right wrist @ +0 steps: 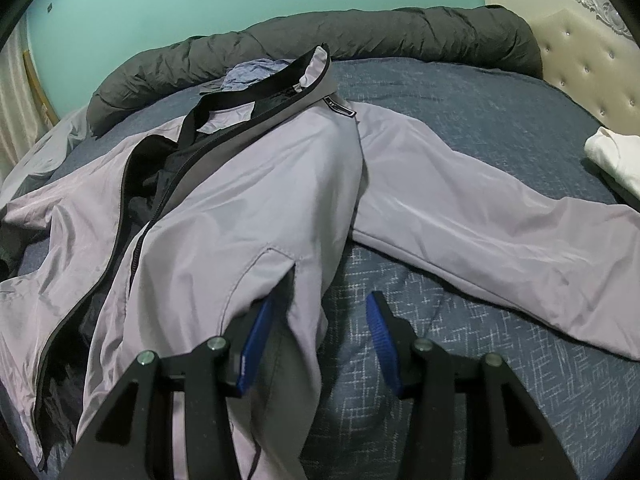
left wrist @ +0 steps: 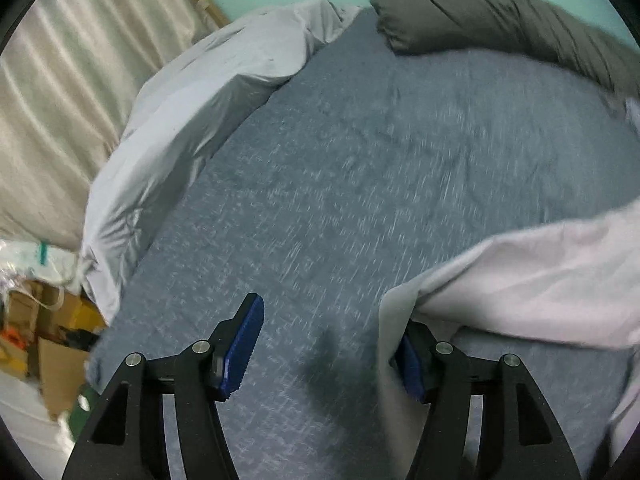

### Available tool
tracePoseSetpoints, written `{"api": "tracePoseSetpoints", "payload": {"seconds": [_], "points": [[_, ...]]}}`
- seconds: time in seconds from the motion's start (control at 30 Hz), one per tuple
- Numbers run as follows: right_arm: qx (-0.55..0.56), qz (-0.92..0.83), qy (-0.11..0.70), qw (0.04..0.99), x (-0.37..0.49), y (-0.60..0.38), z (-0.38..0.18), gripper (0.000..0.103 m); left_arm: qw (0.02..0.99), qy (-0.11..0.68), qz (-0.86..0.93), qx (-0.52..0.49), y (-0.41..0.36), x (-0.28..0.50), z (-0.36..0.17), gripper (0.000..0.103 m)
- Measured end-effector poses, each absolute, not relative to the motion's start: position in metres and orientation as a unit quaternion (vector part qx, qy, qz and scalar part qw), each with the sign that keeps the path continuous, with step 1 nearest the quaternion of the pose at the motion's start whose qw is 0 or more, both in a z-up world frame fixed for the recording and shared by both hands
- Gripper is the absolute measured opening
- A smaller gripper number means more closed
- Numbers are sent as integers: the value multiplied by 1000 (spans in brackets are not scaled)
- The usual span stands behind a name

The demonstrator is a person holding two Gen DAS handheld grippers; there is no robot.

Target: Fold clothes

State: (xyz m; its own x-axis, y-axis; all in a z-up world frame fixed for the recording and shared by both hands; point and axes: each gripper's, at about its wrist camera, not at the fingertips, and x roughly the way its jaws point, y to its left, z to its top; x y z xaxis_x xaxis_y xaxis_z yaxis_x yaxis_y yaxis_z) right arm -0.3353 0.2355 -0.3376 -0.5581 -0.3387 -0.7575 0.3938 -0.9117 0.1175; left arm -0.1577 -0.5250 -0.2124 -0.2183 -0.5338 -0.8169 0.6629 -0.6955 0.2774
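Note:
A lilac zip jacket [right wrist: 248,184] with a dark lining lies open and face up on the blue bedsheet [right wrist: 480,380], one sleeve [right wrist: 500,224] stretched to the right. My right gripper [right wrist: 320,344] hovers low over the jacket's side edge. Its jaws stand apart, with a fold of fabric against the left pad and the right pad over bare sheet. In the left wrist view my left gripper [left wrist: 326,356] is open over the sheet. A corner of the jacket [left wrist: 520,272] hangs loose over its right finger and nothing is pinched.
A dark grey rolled duvet [right wrist: 360,36] runs along the far edge by the teal wall. A crumpled blue garment [right wrist: 256,72] lies behind the collar. Folded white cloth [right wrist: 616,156] sits at right near the headboard [right wrist: 580,60]. Pale grey bedding [left wrist: 192,120] and boxes [left wrist: 48,332] flank the bed's left.

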Motion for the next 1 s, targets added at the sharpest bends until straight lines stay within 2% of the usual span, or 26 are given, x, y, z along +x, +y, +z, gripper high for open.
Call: {"api": "tracePoseSetpoints", "payload": {"seconds": [0.13,0.47,0.77,1.0], "points": [[421,-882,32,210,-335,236,-337,49,360,104,-784,495,-521,-160,-210,66],[403,-888,26,220,-320,239,-319,49,330,55,-791,513,-484,-147,-197,66],[397,-890,28,222,-304,244,-297,49,298,63,-809,502,-452,-99,-182,66],[397,-891,30,216,-284,260,-288,49,277,68,-816,502,-436,-70,-201,66]]}}
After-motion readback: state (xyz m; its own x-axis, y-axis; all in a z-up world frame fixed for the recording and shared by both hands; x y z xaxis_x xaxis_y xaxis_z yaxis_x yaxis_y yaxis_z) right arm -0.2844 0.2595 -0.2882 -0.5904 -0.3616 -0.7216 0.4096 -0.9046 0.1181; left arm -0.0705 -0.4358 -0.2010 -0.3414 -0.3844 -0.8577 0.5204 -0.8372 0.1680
